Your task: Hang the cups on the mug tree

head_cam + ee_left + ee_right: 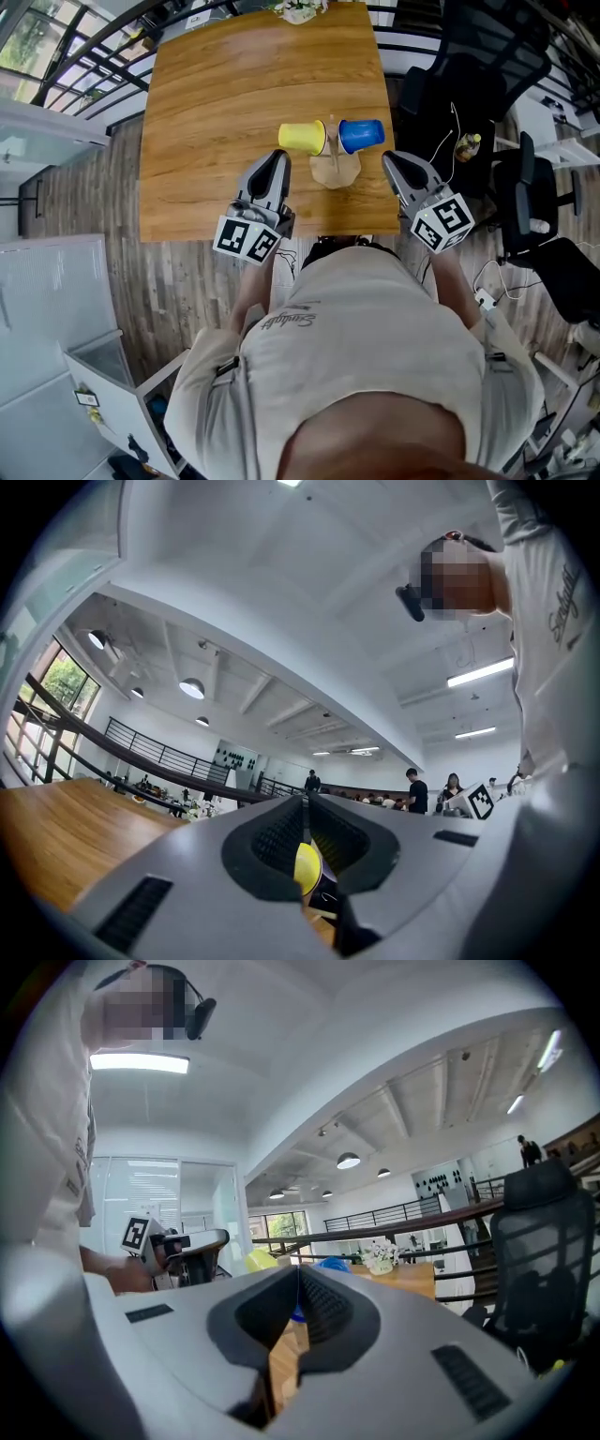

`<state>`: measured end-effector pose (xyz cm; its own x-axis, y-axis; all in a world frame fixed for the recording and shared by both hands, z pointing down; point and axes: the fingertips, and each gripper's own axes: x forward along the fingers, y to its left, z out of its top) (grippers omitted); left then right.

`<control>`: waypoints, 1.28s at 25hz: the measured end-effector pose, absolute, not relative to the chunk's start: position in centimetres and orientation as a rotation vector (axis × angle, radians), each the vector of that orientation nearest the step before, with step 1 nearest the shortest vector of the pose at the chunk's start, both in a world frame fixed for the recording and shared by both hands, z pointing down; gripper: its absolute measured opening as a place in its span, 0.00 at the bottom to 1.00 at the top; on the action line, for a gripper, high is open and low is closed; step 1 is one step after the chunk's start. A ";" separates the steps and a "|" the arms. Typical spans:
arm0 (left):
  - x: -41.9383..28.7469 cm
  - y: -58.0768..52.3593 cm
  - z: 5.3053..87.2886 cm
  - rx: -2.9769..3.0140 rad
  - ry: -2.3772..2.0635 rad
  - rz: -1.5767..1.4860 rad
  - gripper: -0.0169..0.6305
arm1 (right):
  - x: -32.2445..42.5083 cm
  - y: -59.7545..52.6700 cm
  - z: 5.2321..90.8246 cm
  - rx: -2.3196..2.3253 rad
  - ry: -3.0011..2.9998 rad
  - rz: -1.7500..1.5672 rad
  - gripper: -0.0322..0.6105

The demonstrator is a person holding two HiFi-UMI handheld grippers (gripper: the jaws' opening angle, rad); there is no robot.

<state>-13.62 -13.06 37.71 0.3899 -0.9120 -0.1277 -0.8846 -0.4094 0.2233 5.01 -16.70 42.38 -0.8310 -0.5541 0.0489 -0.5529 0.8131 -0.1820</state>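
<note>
The yellow cup [302, 137] hangs on the left of the mug tree [334, 171] and the blue cup [362, 135] on its right, by the bench's [216, 112] near edge. The left claw [277, 157] and right claw [390, 160] flank it, both clenched and empty.

Mostly hidden behind left tool [306, 803]: yellow cup [307, 869]; partly behind right tool [298, 1274]: blue cup [328, 1264].

The wooden surface [234, 94] stretched away ahead of both claws. The mug tree [335, 171] stood on it close to the near edge, between the left claw [278, 156] and the right claw [390, 157] and just ahead of their tips. It carried a yellow cup [302, 137] on the left claw's side and a blue cup [361, 135] on the right claw's side. White flowers [300, 9] sat at the far edge, well beyond both claws.
</note>
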 end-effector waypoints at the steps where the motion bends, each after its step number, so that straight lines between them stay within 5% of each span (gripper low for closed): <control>1: -13.1 -13.2 37.5 2.525 -1.628 -0.352 0.07 | 5.2 -16.6 42.1 -0.906 2.995 -0.266 0.04; 32: -11.3 -16.3 34.5 2.649 -1.546 -0.201 0.07 | 6.1 -19.4 34.5 -1.047 2.920 0.017 0.04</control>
<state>-11.28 -16.29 34.46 0.4858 -0.8705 -0.0786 -0.8616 -0.4921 0.1244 6.08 -19.45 34.53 -0.7717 -0.6347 -0.0410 -0.6352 0.7724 -0.0031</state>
